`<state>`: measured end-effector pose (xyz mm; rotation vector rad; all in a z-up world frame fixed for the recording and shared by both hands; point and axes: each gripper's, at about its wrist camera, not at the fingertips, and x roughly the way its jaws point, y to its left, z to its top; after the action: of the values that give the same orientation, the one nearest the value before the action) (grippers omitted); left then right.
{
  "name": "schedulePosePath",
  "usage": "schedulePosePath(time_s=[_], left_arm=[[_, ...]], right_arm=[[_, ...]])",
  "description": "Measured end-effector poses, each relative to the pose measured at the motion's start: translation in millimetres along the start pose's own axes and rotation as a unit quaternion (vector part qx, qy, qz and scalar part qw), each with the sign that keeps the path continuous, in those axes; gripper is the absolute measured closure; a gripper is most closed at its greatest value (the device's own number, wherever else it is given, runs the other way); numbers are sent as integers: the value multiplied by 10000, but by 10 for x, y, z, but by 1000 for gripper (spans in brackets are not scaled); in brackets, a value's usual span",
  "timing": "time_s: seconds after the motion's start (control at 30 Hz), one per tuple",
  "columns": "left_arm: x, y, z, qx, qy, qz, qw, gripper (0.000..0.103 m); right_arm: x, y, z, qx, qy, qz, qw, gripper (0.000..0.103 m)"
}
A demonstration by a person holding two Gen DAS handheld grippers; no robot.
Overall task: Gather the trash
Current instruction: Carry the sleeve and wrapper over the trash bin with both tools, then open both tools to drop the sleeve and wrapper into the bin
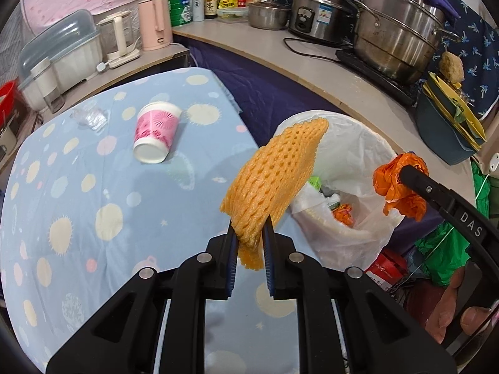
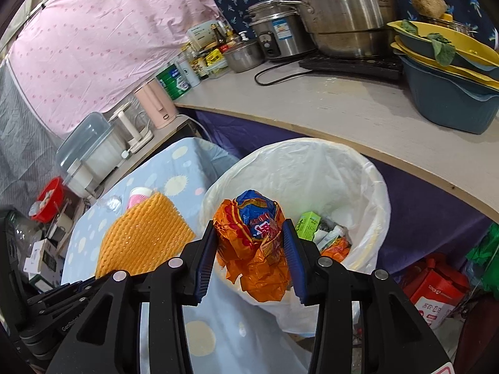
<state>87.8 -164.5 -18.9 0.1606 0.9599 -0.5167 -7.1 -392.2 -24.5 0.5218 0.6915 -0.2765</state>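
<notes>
orange foam net (image 1: 274, 174) in left gripper (image 1: 249, 243), crumpled wrapper (image 2: 254, 243) in right gripper (image 2: 252, 249), above bin (image 2: 368, 180)

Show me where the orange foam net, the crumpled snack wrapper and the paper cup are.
orange foam net (image 1: 274, 168), left wrist view, middle of its mesh face.
crumpled snack wrapper (image 2: 254, 240), right wrist view, middle of the wad.
paper cup (image 1: 156, 132), left wrist view, its pink printed side.

Orange foam net (image 1: 274, 174), pink-patterned cup (image 1: 156, 132)
</notes>
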Motion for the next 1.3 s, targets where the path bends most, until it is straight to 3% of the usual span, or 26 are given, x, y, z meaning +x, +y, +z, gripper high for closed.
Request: schedulePosePath(time_s=[0.57, 0.97, 1.13, 1.2, 1.3], left_arm=[[244, -573, 376, 389, -42, -122, 9992, 88], [336, -741, 500, 539, -72, -52, 9985, 85], [318, -769, 508, 548, -103, 8, 9984, 71], [300, -771, 510, 515, -130, 44, 9986, 52], [250, -763, 513, 515, -207, 99, 9984, 46]], right_arm=[[146, -293, 267, 227, -94, -242, 9994, 61], [138, -311, 383, 234, -294, -427, 9984, 51], [50, -311, 416, 221, -401, -462, 9979, 47], [-1, -300, 427, 216, -455, -471, 9976, 45], [-61, -279, 444, 211, -501, -510, 9972, 41]])
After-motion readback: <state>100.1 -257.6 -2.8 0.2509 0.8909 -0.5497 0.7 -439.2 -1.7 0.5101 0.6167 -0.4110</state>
